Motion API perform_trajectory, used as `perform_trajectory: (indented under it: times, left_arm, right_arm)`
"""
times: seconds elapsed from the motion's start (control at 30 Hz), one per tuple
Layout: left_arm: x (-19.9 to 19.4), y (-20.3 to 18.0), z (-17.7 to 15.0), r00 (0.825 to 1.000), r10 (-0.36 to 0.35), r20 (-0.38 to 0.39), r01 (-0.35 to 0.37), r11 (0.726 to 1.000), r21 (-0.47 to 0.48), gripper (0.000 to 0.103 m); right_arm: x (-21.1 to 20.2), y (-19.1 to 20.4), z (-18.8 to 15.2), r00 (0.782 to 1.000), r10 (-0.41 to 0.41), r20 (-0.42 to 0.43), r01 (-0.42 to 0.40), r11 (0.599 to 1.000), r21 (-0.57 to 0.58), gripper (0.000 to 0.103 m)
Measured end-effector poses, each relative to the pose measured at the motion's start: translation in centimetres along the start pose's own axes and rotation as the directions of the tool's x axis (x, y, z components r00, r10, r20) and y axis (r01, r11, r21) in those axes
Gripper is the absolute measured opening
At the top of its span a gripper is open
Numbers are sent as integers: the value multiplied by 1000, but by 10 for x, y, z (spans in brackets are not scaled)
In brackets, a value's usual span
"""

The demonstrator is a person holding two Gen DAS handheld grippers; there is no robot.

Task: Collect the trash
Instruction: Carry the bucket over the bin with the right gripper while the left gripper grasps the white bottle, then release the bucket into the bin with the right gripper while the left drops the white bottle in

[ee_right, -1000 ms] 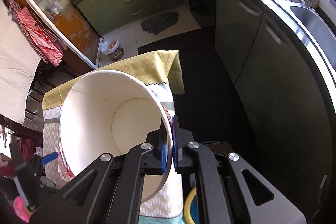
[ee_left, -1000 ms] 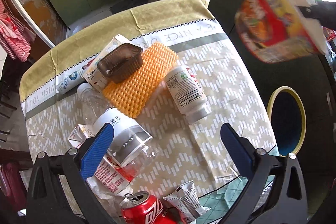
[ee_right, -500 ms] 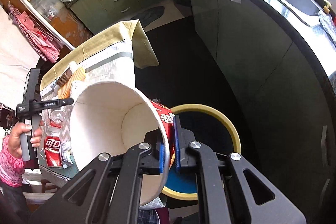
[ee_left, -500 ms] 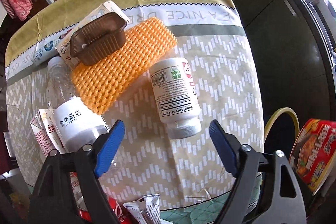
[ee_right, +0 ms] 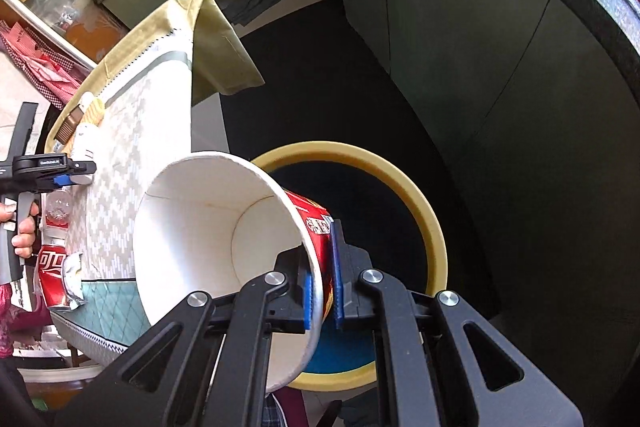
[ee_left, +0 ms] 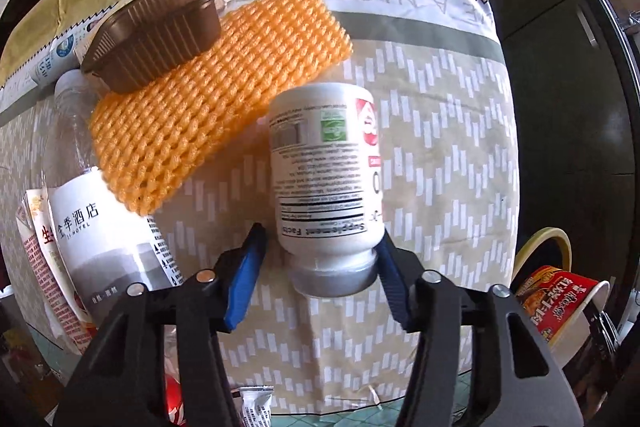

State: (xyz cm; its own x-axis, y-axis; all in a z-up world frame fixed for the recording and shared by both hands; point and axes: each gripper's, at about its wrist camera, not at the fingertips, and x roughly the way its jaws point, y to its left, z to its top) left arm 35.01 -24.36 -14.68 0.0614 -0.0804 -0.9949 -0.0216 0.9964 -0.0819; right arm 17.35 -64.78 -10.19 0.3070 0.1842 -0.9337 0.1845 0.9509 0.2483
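My left gripper [ee_left: 320, 273] is open around the capped end of a white supplement bottle [ee_left: 326, 175] that lies on the table; the right pad touches it, the left pad stands a little off. My right gripper [ee_right: 322, 287] is shut on the rim of an empty red and white noodle cup [ee_right: 224, 235], held tilted over the yellow-rimmed bin [ee_right: 420, 211] on the floor. The cup [ee_left: 560, 307] and the bin rim [ee_left: 548, 239] also show at the right of the left wrist view.
On the table lie an orange foam net [ee_left: 216, 107], a brown plastic tray [ee_left: 156, 31], a clear water bottle [ee_left: 100, 219], cartons [ee_left: 40, 251], a red cola can [ee_right: 52, 275] and wrappers [ee_left: 256, 403]. Dark green cabinets [ee_right: 460, 27] stand behind the bin.
My left gripper has moved down and forward and narrowed around the supplement bottle. My right gripper has carried the noodle cup lower, over the bin's mouth.
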Motion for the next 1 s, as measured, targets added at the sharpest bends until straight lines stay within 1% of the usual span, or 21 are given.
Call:
perform_trajectory:
  times: [0.03, 0.07, 0.13, 0.17, 0.2, 0.23, 0.3, 0.47, 0.53, 0.6, 0.67, 0.73, 0.8, 0.87, 0.93, 1.0]
  left_arm:
    - [1, 2, -1, 1000, -5, 3, 5, 1000, 4, 43]
    - [2, 2, -2, 1000, -9, 3, 9, 1000, 7, 43]
    - [2, 1, 1, 1000, -9, 6, 9, 1000, 20, 42]
    - [4, 2, 6, 1000, -9, 9, 9, 1000, 28, 42]
    - [5, 2, 5, 1000, -7, 13, 7, 999, 38, 42]
    - [6, 1, 6, 1000, -6, 19, 5, 999, 47, 42]
    - [3, -1, -2, 999, 1, 44, -5, 997, 75, 42]
    - [-10, -15, -21, 995, -9, 96, -6, 987, 158, 42]
    - [-21, -25, -33, 993, -23, 119, -3, 978, 207, 42]
    - [-34, -36, -47, 991, -56, 118, 24, 966, 256, 42]
    - [-46, -54, -63, 990, -92, 108, 53, 946, 320, 42]
    - [-59, -75, -78, 987, -123, 100, 74, 918, 390, 42]
    - [-63, -104, -95, 985, -153, 83, 98, 880, 465, 42]
    - [-62, -135, -111, 983, -177, 56, 119, 835, 537, 42]
    - [-54, -165, -126, 982, -190, 22, 141, 797, 587, 42]
    - [-42, -195, -139, 983, -182, 0, 141, 763, 631, 42]
  right_arm:
    - [8, -3, 0, 1000, 0, -11, 0, 1000, 7, 9]
    - [15, -7, 0, 1000, 1, -23, -1, 1000, 13, 10]
    - [29, -11, -1, 999, 8, -49, -7, 1000, 17, 15]
    - [34, -16, -3, 998, 12, -56, -11, 1000, 22, 21]
    - [37, -17, -3, 998, 8, -60, -7, 1000, 27, 38]
    - [39, -18, -5, 998, -2, -56, 3, 1000, 27, 44]
    - [36, -18, -7, 999, -15, -36, 16, 1000, 19, 44]
    - [7, -18, -16, 999, 31, 42, -33, 999, 37, 43]
    - [-5, -23, -21, 996, 54, 74, -58, 997, 53, 44]
    - [-13, -30, -28, 992, 67, 102, -75, 994, 73, 44]
    - [-20, -38, -37, 989, 83, 122, -95, 991, 96, 44]
    - [-24, -45, -44, 986, 89, 139, -105, 988, 116, 44]
    - [-26, -53, -51, 985, 88, 146, -108, 985, 134, 44]
    - [-30, -60, -57, 985, 86, 150, -109, 983, 150, 44]
    - [-33, -65, -63, 985, 84, 151, -109, 981, 159, 44]
    - [-37, -69, -69, 985, 80, 155, -106, 980, 167, 43]
